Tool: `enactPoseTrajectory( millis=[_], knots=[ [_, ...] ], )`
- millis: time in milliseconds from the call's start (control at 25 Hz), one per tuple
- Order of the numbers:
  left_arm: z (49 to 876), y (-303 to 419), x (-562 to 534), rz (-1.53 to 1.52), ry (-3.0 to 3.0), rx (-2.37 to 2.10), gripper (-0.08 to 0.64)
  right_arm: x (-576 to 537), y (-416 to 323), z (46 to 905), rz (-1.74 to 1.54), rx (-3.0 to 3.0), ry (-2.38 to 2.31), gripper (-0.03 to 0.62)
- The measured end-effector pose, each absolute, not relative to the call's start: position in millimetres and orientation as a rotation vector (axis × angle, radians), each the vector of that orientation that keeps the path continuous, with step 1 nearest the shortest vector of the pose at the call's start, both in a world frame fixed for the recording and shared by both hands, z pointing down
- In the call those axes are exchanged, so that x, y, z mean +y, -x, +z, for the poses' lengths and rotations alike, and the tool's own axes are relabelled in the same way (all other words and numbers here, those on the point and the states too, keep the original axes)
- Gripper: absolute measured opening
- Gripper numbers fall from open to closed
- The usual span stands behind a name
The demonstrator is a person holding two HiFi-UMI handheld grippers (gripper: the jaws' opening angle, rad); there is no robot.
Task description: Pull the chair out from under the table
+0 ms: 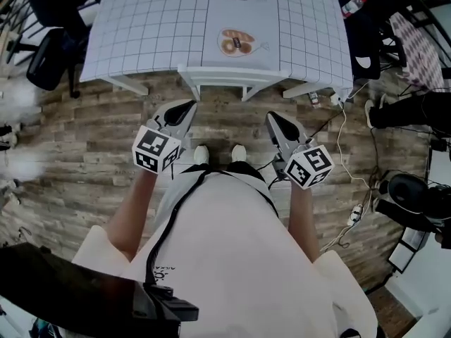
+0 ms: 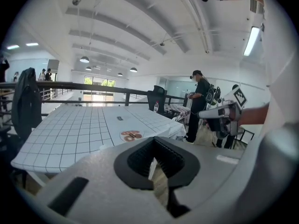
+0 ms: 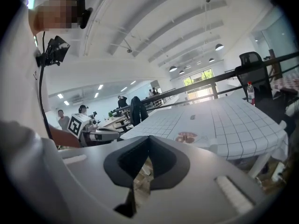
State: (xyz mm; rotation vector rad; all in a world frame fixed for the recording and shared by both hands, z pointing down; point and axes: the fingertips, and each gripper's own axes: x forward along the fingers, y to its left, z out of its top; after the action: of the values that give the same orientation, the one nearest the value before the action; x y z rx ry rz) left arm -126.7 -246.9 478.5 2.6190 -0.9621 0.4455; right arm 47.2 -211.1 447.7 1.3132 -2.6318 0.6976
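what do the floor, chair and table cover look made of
Floor: matte wood planks or wood-look laminate; staggered, grainy boards.
Chair: smooth white, painted wood or plastic, unclear which.
Cover: thin cloth or vinyl, white with a dark grid; it drapes over the edges.

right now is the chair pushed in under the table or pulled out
Pushed in: the chair shows only its white backrest past the table edge.

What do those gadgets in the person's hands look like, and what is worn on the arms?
The left gripper and the right gripper are both light grey and beak-shaped, tapering to jaws lined with black ribbed pads. Each carries a white cube printed with black square markers. The person wears a white top with short sleeves; a black cord runs down its front.
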Motion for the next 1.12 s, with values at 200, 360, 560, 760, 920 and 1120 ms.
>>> enactPoseTrajectory(
  millis=[200, 360, 560, 760, 920, 1120],
  knots=[
    [482.9, 112.2, -277.0, 0.573, -2.679, -1.048, 0.006, -250.6, -69.0, 462.9, 0.528, -2.558, -1.106, 0.005],
    [496.1, 101.3, -305.4, 0.761, -2.737, -1.041, 0.008, -287.9, -85.6, 478.6, 0.382, -2.475, -1.007, 0.006],
    [516.0, 92.6, -343.9, 0.963, -2.778, -0.991, 0.058, -325.7, -95.1, 507.5, 0.264, -2.379, -0.884, 0.008],
    [544.6, 82.1, -366.8, 1.215, -2.811, -0.873, 0.119, -348.7, -90.6, 532.7, 0.093, -2.262, -0.724, 0.066],
    [566.6, 79.0, -371.4, 1.485, -2.824, -0.746, 0.207, -357.4, -89.5, 552.2, -0.036, -2.146, -0.577, 0.117],
    [598.8, 86.8, -369.9, 1.812, -2.799, -0.467, 0.239, -358.5, -90.7, 581.4, -0.11, -2.017, -0.411, 0.175]
  ],
)
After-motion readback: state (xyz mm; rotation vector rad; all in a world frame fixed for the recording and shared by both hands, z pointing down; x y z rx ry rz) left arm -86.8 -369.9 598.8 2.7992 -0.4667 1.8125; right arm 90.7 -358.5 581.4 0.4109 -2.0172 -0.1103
